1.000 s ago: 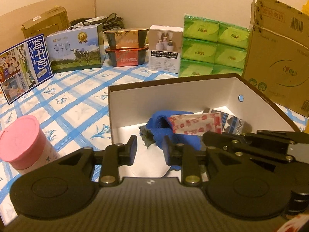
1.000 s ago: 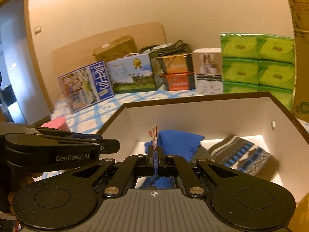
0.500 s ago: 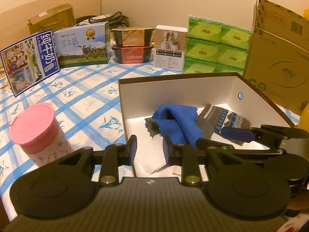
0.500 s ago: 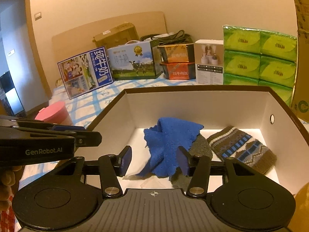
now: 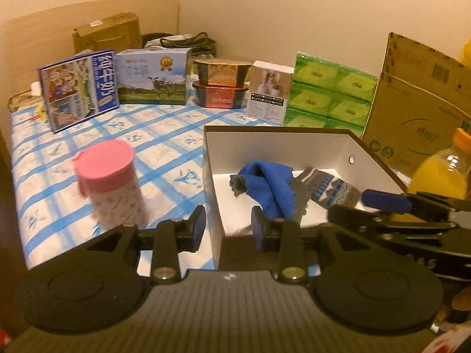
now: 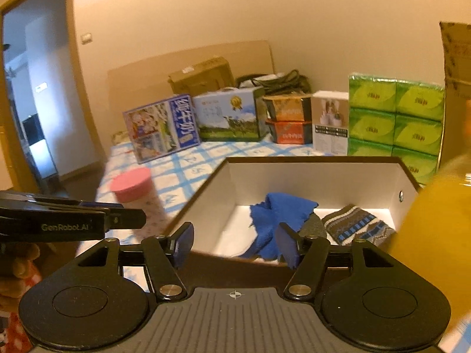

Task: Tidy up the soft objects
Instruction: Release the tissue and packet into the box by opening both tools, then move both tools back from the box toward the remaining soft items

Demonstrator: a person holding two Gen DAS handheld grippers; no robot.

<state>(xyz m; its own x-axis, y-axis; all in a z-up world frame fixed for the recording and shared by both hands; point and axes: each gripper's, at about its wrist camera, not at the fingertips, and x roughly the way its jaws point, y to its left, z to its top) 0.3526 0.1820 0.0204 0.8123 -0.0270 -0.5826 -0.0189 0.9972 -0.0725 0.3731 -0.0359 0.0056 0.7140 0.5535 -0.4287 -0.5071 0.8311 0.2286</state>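
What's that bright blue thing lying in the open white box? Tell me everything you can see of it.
It is a bright blue soft cloth, fuzzy like fleece or terry, crumpled and folded over itself into a loose heap. It lies on the floor of the brown-rimmed white cardboard box, toward its left half. It drapes over a grey cloth and reaches a striped brown, blue and white knitted sock on its right. Neither gripper touches it.

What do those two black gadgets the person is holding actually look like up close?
Both are matte black plastic. Each has a ribbed flat body, two round discs at its sides, and silver pivot screws on two short fingers tipped with blue pads. The left gripper and the right gripper look alike. Seen side-on in the right wrist view, the left one carries the lettering "GenRobot.AI". No cables show. A red, white-dotted sleeve peeks in below it.
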